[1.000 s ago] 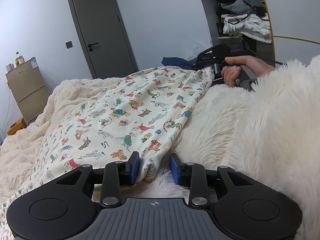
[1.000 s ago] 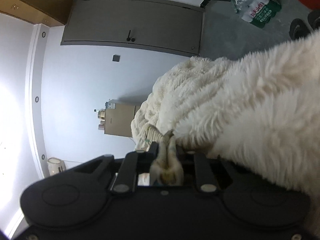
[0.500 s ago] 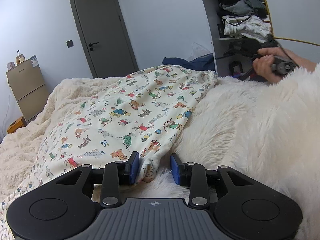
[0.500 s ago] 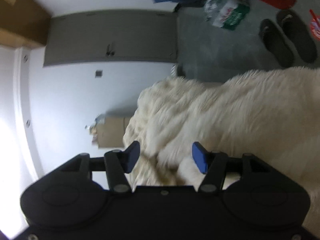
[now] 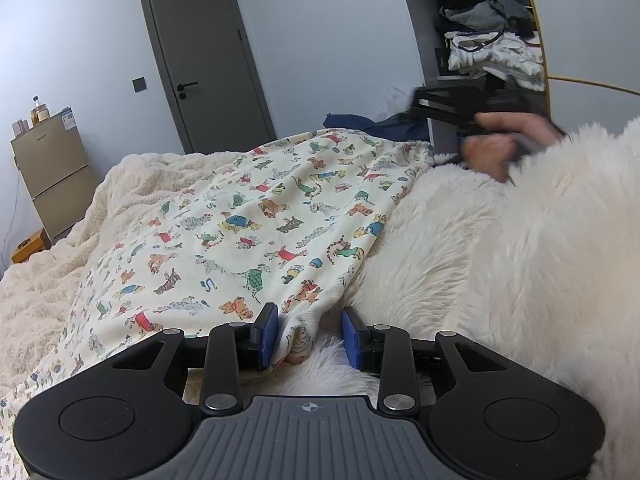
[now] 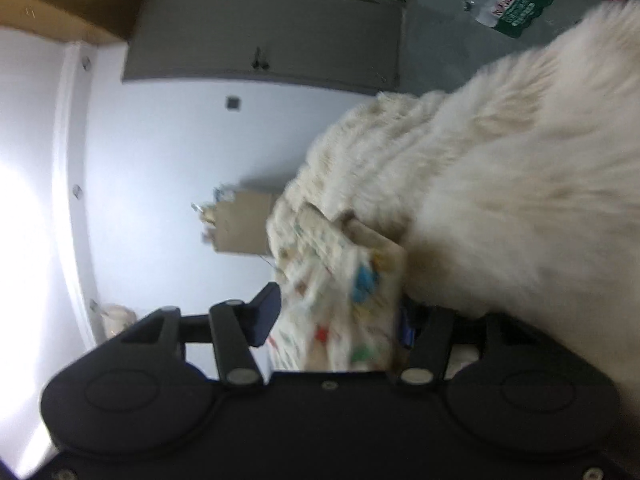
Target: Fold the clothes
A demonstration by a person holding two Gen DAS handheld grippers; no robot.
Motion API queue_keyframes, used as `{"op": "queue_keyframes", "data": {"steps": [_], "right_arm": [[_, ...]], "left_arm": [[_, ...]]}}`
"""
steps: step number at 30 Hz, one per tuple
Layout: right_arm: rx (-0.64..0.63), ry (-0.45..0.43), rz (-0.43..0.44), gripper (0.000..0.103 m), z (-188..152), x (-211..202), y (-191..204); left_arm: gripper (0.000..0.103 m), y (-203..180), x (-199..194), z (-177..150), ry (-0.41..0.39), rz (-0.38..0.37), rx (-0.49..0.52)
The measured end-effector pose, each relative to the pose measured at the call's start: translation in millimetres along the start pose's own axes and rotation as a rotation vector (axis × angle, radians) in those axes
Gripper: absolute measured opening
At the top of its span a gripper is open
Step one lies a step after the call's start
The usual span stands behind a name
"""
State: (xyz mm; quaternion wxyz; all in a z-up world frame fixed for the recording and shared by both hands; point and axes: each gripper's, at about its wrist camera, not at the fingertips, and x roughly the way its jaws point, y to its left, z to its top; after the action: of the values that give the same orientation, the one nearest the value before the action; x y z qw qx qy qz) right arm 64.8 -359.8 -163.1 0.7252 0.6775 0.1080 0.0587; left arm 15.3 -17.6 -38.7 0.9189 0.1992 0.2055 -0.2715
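Printed cotton garment (image 5: 256, 232) on shaggy blanket (image 5: 500, 260)

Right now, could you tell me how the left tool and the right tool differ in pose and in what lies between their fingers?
The left tool sits level and sharp in view; the right tool is rolled sideways and blurred. A corner of the printed garment touches only one pad of the left tool, while the cloth fills the gap between the right tool's fingers. Both are open and have blue pads.
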Motion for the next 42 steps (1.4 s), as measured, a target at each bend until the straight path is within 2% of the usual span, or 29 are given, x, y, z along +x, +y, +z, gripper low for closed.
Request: {"op": "queue_keyframes", "data": {"steps": [1,3,5,6,9,10,13,16,21,22,28,32,34,36,37,38,39,40,42], "right_arm": [[-0.008,-0.017,0.000,0.054,-1.8,7.5,1.1],[-0.029,-0.050,-0.015,0.045,-5.1,18.1,3.7],[-0.039,-0.067,-0.046,0.026,-5.9,24.5,2.8],[-0.034,-0.068,-0.073,0.026,-5.5,27.6,1.9],[-0.081,-0.068,-0.117,0.023,-3.7,33.9,12.0],[-0.106,-0.069,-0.132,0.023,-2.8,35.6,18.5],[-0.170,-0.058,-0.186,0.021,2.5,42.8,43.2],[-0.195,-0.061,-0.197,0.019,14.9,41.1,66.9],[-0.221,-0.088,-0.184,0.014,33.5,26.3,92.5],[-0.232,-0.106,-0.176,0.009,40.8,20.9,98.3],[-0.299,-0.212,-0.120,0.008,94.3,-11.4,132.9],[-0.318,-0.269,-0.110,0.008,134.9,-39.7,159.0],[-0.327,-0.295,-0.112,0.008,149.0,-47.5,169.2],[-0.372,-0.336,-0.124,0.008,171.2,-60.5,192.3],[-0.395,-0.356,-0.130,0.008,182.4,-67.1,204.2],[-0.419,-0.383,-0.138,0.008,189.8,-74.3,214.6],[-0.443,-0.409,-0.146,0.008,196.8,-81.4,224.8],[-0.462,-0.426,-0.153,0.008,200.9,-85.0,231.0],[-0.532,-0.517,-0.179,0.008,215.4,-103.5,255.4]], "left_arm": [[0.030,0.1,-0.1,-0.3,-0.001,0.000,0.000],[0.030,0.1,-1.1,-0.6,-0.007,-0.002,0.000],[0.029,-0.6,-2.8,-0.6,-0.017,-0.005,0.001],[0.028,-1.8,-3.8,0.1,-0.022,-0.004,0.004],[0.004,-5.5,-7.3,3.9,-0.044,0.010,0.012],[0.000,-7.9,-9.0,8.2,-0.051,0.014,0.027],[0.000,-18.3,-14.4,26.2,-0.062,0.075,0.113],[0.000,-27.0,-20.1,46.9,-0.081,0.127,0.172],[0.000,-43.7,-18.3,72.8,-0.092,0.073,0.235],[0.000,-52.5,-14.5,77.8,-0.092,0.061,0.266],[0.000,-95.3,10.9,113.0,-0.113,-0.101,0.341],[0.000,-131.5,33.0,142.8,-0.113,-0.164,0.418],[0.000,-142.7,42.2,157.4,-0.119,-0.183,0.400],[0.005,-149.7,46.6,170.2,-0.142,-0.201,0.360],[0.021,-148.8,44.4,175.9,-0.162,-0.215,0.312],[0.046,-144.5,39.4,178.4,-0.172,-0.225,0.265],[0.056,-137.5,31.6,177.1,-0.185,-0.228,0.233],[0.059,-130.2,23.4,175.2,-0.199,-0.230,0.204],[0.059,-99.8,1.5,170.0,-0.204,-0.222,0.107]]}}
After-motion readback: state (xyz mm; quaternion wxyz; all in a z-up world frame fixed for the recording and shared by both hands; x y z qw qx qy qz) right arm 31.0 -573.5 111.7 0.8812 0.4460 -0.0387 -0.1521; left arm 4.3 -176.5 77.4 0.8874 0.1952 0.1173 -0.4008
